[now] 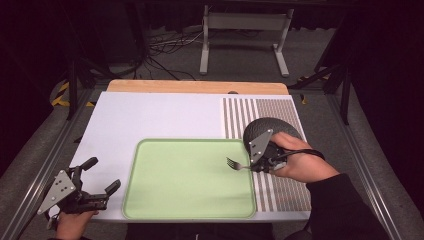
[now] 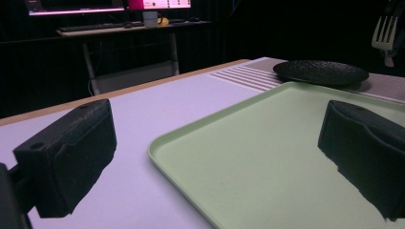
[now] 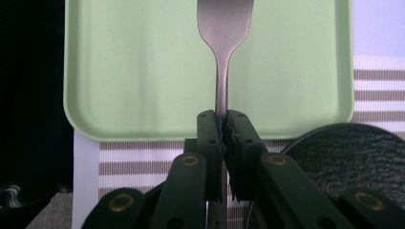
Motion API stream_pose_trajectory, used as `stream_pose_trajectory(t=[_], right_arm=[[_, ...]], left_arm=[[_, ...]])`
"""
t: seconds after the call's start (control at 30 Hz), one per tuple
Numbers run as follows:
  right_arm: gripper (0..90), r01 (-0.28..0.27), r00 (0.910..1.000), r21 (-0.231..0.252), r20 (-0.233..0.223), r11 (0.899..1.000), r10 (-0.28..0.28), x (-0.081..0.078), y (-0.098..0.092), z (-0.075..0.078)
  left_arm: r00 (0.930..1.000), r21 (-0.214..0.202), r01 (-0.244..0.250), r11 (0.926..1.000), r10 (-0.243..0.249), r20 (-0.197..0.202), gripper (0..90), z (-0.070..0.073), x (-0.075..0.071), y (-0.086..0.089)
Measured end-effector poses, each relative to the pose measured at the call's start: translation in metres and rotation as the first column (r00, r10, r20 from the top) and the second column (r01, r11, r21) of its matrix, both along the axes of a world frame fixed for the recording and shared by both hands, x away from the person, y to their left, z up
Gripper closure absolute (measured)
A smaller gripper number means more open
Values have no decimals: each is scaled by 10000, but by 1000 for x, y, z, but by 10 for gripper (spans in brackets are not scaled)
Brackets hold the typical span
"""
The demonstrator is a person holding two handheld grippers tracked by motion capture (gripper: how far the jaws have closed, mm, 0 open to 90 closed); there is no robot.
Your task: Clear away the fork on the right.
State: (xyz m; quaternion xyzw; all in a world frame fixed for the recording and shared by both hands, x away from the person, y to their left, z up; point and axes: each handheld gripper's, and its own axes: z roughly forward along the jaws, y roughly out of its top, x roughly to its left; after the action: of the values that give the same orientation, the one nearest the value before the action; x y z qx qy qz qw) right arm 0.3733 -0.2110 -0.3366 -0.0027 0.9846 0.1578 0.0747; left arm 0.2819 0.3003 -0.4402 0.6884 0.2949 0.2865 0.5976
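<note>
Nearest you, your left claw sits at the tabletop's near left corner with its jaws spread wide and nothing between them; in the left gripper view the two black pads frame the near left corner of the tray, one over the white surface and one over the green. Your right claw is over the tray's right edge, jaws pinched tight on the handle of the fork. In the right gripper view the fork runs straight out from the closed jaws, its head above the green tray and its tines cut off by the top edge. From the high view the fork is off the surface, pointing left over the tray's right part, tines toward the middle. Just behind your right hand the dark plate rests on the striped mat, close to the tray's far right corner. Beyond that, the wooden edge of the tabletop runs along the far side.
</note>
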Motion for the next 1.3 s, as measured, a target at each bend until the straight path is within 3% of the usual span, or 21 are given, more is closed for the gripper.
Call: stream_pose_trajectory(t=[0.37,0.4,0.43,0.53,0.6,0.67,0.7,0.8,0.83,0.87,1.0,1.03,1.07,1.27,1.3], right_arm=[[844,32,9998,359,-186,9994,-25,2,24,-2],[845,164,9995,361,-272,9992,-154,1,26,-2],[844,661,9959,451,-644,9968,-631,2,30,-2],[845,922,9932,553,-761,9942,-879,2,33,-2],[845,1521,9847,672,-961,9861,-1454,2,37,-1],[845,2356,9643,766,-1423,9688,-2233,1,40,0],[845,3073,9402,953,-1844,9468,-2865,1,41,0],[846,4161,8928,1290,-2459,9001,-3775,3,42,0],[846,4161,8928,1290,-2459,9001,-3775,3,42,0],[845,4673,8681,1239,-2519,8754,-4278,2,44,1],[845,5272,8337,1017,-2541,8437,-4903,2,48,-2],[845,5272,8337,1017,-2541,8437,-4903,2,48,-2],[845,5377,8255,932,-2607,8380,-5007,2,49,-2],[845,6475,7450,845,-2792,7574,-6058,0,54,-5],[845,6700,7242,755,-2849,7385,-6280,0,55,-6]], left_arm=[[10000,-12,7,10000,-7,14,0,0,0,0],[10000,-7,13,10000,-13,3,0,0,0,0],[10000,-12,19,10000,-19,-1,0,0,0,0],[10000,-15,20,10000,-20,2,0,0,0,0],[10000,-1,19,10000,-19,12,0,0,0,0],[10000,-8,20,10000,-20,8,0,0,0,0],[10000,-18,13,10000,-13,22,0,0,0,0],[10000,-12,6,10000,-6,19,0,0,0,0],[10000,-16,10,10000,-10,17,0,0,0,0],[10000,-11,19,10000,-19,11,0,0,0,0],[10000,11,2,10000,-2,33,0,0,0,0],[10000,11,3,10000,-3,36,0,0,0,0],[10000,21,14,10000,-14,39,0,0,0,0],[10000,25,12,10000,-13,34,0,0,0,0],[10000,24,16,10000,-16,36,0,0,0,0]])
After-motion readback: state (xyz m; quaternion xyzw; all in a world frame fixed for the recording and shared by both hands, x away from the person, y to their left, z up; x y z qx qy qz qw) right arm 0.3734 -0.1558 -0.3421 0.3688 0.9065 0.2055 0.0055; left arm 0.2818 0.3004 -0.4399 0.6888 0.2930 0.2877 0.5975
